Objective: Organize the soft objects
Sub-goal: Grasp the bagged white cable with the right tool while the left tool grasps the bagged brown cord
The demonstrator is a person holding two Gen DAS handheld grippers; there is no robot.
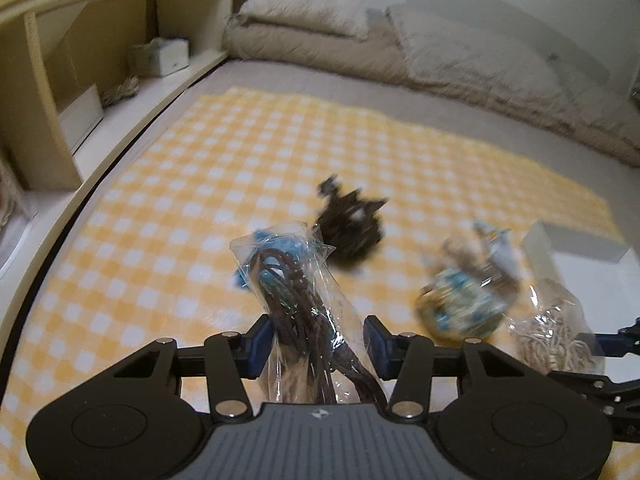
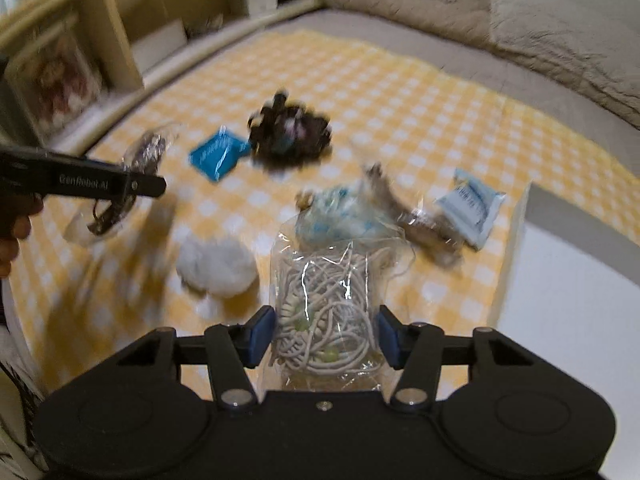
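Clear bag of brown cord [image 1: 304,312] | gripped in left claw [image 1: 316,346] | bag of white cord [image 2: 326,320] | gripped in right claw [image 2: 326,338]

A yellow-and-white checked blanket [image 1: 248,168] is being shown spread flat over a grey mattress [image 1: 304,74], with folded beige bedding [image 1: 460,60] being seen piled along the far edge. Along the left side, a pale wooden shelf unit [image 1: 52,76] is being shown with open compartments, in which a small white box [image 1: 170,54], a coil of rope [image 1: 120,90] and a framed picture [image 2: 56,80] (too blurred for its subject to be made out) are being displayed. A white box [image 2: 568,280] with an upright wall is being seen lying on the blanket at the near right.
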